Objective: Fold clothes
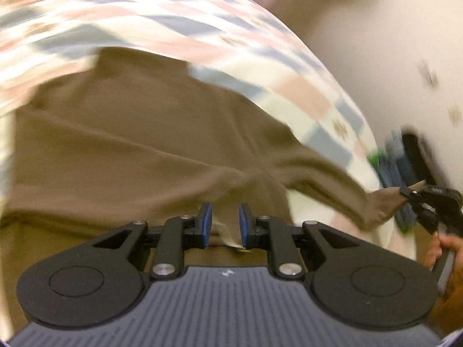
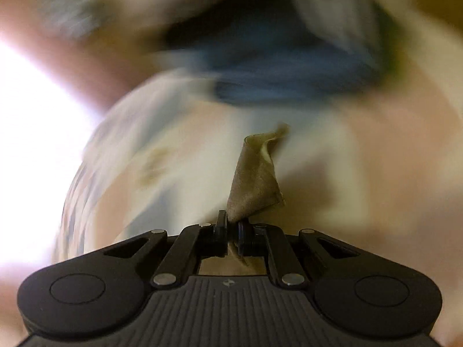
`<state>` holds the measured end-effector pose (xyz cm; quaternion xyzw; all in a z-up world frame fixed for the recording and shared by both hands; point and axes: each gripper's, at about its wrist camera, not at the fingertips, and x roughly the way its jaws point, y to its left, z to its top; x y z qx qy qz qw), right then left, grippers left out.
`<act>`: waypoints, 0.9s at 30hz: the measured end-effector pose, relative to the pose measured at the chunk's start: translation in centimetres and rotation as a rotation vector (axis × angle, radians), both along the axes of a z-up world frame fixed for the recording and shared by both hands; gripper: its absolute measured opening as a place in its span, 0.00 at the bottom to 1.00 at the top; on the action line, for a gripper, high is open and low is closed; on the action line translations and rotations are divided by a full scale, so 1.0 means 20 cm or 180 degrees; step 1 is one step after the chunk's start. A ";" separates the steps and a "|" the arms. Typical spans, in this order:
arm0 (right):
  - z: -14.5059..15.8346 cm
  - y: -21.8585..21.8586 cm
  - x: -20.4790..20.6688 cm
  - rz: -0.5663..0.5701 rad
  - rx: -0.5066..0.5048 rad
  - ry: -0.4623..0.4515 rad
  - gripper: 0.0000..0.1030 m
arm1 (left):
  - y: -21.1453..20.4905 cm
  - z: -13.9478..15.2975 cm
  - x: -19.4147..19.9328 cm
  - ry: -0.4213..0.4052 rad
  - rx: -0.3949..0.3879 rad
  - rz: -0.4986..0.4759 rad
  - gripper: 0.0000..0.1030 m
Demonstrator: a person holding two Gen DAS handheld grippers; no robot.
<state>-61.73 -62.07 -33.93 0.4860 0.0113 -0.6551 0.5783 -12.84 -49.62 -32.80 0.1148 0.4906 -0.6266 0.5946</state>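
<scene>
An olive-brown garment (image 1: 139,141) lies spread over a checked bedcover (image 1: 121,14). My left gripper (image 1: 225,219) stands at the garment's near edge with its blue pads a little apart; a fold of the cloth runs between them. Whether the pads grip the cloth I cannot tell. My right gripper (image 2: 231,227) is shut on a corner of the same garment (image 2: 254,182), which sticks up past the fingers. In the left wrist view the right gripper (image 1: 416,199) shows at the far right, pulling the sleeve end out sideways.
A pile of blue cloth (image 2: 277,66) lies beyond the right gripper, blurred. It also shows in the left wrist view (image 1: 402,167) by a dark object. A pale wall (image 1: 376,43) rises behind the bed. A hand (image 1: 445,248) holds the right gripper.
</scene>
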 end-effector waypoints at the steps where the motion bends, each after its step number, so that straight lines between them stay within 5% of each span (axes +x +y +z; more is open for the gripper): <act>1: 0.12 -0.01 0.16 0.0303 -0.0162 0.0257 0.09 | 0.05 0.01 0.12 0.0054 0.0014 0.0170 0.15; 6: 0.48 0.11 1.09 0.1825 -0.0788 0.0836 0.09 | 0.31 0.03 0.69 0.0242 0.0107 0.0932 0.15; 11: 0.42 0.32 1.99 0.2816 -0.0927 0.0790 0.10 | 0.50 -0.04 1.06 0.0312 0.0289 0.1295 0.15; 13: 0.24 0.36 2.29 0.3177 -0.0654 0.0926 0.37 | 0.53 -0.10 1.11 0.0418 0.0373 0.1305 0.18; 15: 0.06 0.39 2.51 0.3497 -0.0308 0.1066 0.48 | 0.55 -0.17 1.13 0.0557 0.0437 0.1299 0.19; 18: -0.04 0.46 2.50 0.3540 -0.0024 0.1049 0.49 | 0.54 -0.27 1.12 0.0922 0.0399 0.1292 0.30; 22: -0.05 0.47 2.20 0.3208 0.0185 0.1039 0.54 | 0.41 -0.35 1.09 0.1419 0.0235 0.1358 0.35; 27: 0.01 0.45 1.73 0.2644 0.0169 0.1497 0.54 | 0.20 -0.43 1.07 0.1590 0.0299 0.1445 0.39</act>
